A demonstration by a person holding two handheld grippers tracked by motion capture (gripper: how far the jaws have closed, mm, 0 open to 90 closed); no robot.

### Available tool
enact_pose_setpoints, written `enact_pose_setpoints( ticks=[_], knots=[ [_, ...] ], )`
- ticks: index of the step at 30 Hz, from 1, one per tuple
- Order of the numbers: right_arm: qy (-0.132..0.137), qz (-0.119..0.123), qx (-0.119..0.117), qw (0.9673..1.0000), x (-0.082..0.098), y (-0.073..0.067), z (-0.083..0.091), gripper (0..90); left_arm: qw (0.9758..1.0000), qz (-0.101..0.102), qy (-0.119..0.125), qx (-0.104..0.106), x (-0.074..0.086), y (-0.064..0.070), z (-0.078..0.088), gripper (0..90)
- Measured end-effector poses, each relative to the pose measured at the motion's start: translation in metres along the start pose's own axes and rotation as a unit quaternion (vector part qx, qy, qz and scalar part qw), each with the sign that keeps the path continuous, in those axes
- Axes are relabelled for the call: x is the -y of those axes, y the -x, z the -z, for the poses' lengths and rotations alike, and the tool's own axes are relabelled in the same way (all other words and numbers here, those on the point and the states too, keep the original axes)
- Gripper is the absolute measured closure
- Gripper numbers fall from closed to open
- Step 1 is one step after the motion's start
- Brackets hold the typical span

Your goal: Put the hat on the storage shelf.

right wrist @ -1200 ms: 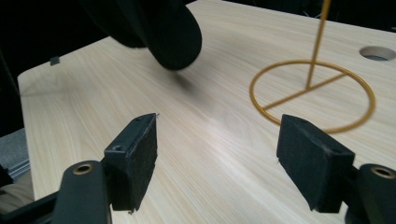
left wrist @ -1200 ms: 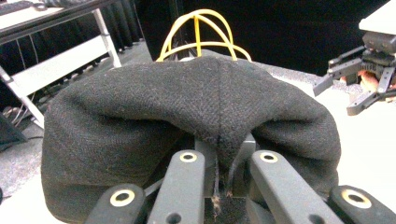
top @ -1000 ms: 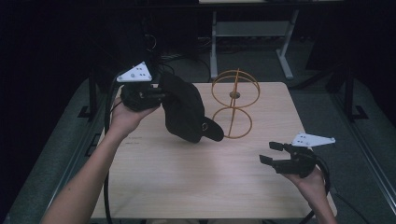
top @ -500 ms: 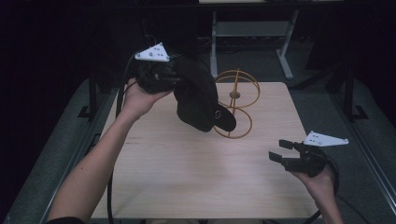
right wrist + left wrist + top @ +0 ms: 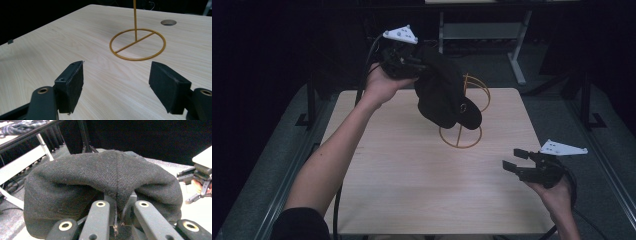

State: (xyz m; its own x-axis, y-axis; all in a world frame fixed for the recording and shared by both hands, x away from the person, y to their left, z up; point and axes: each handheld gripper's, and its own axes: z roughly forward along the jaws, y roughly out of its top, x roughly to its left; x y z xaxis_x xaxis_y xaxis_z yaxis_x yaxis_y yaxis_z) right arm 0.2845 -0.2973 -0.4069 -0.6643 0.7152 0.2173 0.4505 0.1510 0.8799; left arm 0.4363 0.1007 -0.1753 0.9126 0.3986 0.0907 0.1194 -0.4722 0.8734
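Plywood tabletop (image 5: 412, 165) lies pale in a dark room. My left gripper (image 5: 404, 59), raised over the far left edge, is clamped on a black cap (image 5: 439, 92) that hides most of the gold wire stand (image 5: 462, 140). My right gripper (image 5: 518, 161) hovers wide apart, holding nothing, at the near right edge.

No lettering, label, brand or number can be read anywhere. A small gold mark is seen on the black cap (image 5: 447, 97), near its brim in the high view, but it is too small and blurred to be made out. Dots are seen on the grey plate of the left gripper (image 5: 404, 60); no characters are formed.
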Motion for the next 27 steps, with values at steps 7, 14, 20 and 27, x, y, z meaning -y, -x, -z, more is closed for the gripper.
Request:
enact_pose_setpoints(
  ticks=[7,14,20,27],
  knots=[
    [0.002,-0.002,0.004,1.0,0.001,0.002,0.0,27.5,0.9999,0.006,-0.01,0.007,-0.02,-0.011,-0.026,86.0],
    [0.009,-0.013,0.007,0.9999,0.006,0.005,0.005,27.5,0.9995,0.02,-0.018,0.016,-0.028,-0.021,-0.053,85.8],
    [0.01,-0.019,0.007,0.9997,0.009,0.009,0.007,28.7,0.9989,0.03,-0.028,0.024,-0.036,-0.022,-0.072,85.6],
    [0.01,-0.021,0.006,0.9997,0.009,0.011,0.007,29.2,0.9975,0.042,-0.049,0.03,-0.045,-0.024,-0.095,85.4]
  ],
)
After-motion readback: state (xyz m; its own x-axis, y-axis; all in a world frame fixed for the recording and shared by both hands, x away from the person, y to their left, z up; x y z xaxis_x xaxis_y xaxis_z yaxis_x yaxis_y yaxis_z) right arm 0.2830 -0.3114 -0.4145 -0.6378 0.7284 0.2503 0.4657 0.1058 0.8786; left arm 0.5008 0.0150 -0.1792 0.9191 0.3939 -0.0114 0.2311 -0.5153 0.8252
